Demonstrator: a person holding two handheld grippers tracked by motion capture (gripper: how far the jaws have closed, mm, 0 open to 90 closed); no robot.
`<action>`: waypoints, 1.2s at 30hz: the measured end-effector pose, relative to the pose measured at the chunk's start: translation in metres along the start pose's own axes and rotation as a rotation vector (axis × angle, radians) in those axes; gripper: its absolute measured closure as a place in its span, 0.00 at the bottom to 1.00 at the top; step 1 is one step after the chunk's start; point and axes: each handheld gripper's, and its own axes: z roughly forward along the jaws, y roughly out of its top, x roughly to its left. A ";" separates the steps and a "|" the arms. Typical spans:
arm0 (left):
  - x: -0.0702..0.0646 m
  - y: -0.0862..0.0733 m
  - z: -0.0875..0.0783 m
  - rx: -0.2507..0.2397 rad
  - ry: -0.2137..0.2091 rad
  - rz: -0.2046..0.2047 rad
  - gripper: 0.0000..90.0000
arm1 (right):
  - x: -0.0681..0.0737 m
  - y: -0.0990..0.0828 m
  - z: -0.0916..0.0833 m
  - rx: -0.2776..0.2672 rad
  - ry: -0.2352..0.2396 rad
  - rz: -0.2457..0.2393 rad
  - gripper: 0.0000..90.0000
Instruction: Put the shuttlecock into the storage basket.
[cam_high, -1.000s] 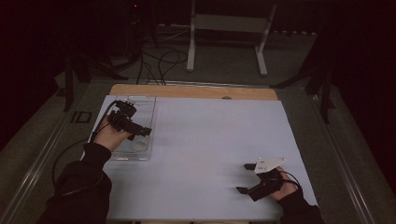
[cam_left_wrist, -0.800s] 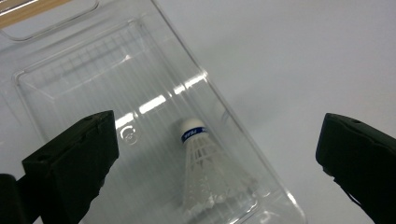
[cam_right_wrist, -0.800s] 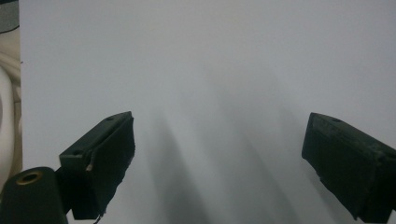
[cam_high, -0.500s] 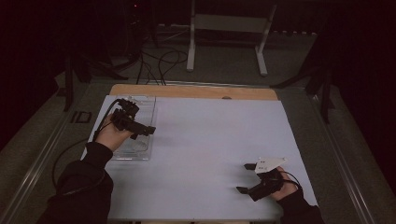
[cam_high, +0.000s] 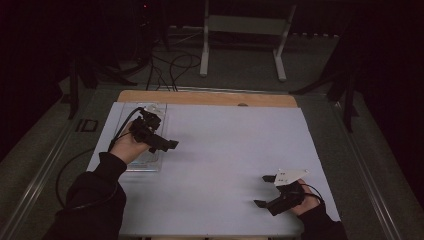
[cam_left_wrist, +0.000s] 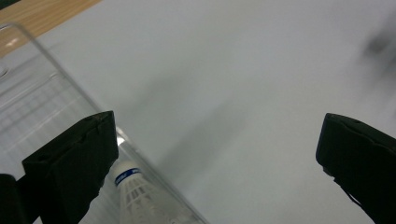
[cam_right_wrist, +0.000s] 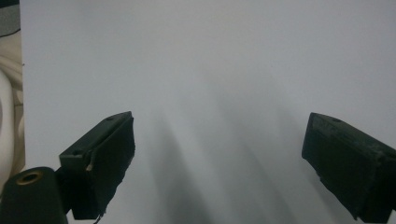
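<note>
A clear plastic tray (cam_high: 131, 165) lies at the left side of the table. A white shuttlecock (cam_left_wrist: 133, 198) with a blue band on its cork lies inside it, against the clear tray wall (cam_left_wrist: 60, 77). My left gripper (cam_high: 167, 143) hovers over the tray's right edge and points right. In the left gripper view the left gripper (cam_left_wrist: 217, 126) is open, with nothing between its jaws. My right gripper (cam_high: 264, 191) rests near the front right of the white sheet (cam_high: 235, 145), jaws wide apart. The right gripper view has the right gripper (cam_right_wrist: 219, 126) open over bare sheet.
The wooden table edge (cam_high: 210, 97) runs along the back of the sheet. Beyond it a white metal stand (cam_high: 242, 30) and cables (cam_high: 170, 62) sit on the dark floor. A grey three-cornered plate (cam_high: 289, 176) tops the right gripper.
My left gripper has moved to the right and a little nearer, from above the tray's middle to its right edge. The right gripper has stayed still.
</note>
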 end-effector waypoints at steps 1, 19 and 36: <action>-0.003 0.001 0.001 0.003 -0.005 0.010 0.00 | 0.000 0.000 0.000 -0.002 0.002 0.000 0.11; -0.038 0.008 0.008 -0.026 -0.090 0.127 0.00 | -0.001 0.001 0.001 0.002 -0.002 -0.004 0.11; -0.071 -0.003 0.026 -0.061 -0.171 0.232 0.00 | 0.001 0.001 0.000 0.001 -0.002 -0.005 0.11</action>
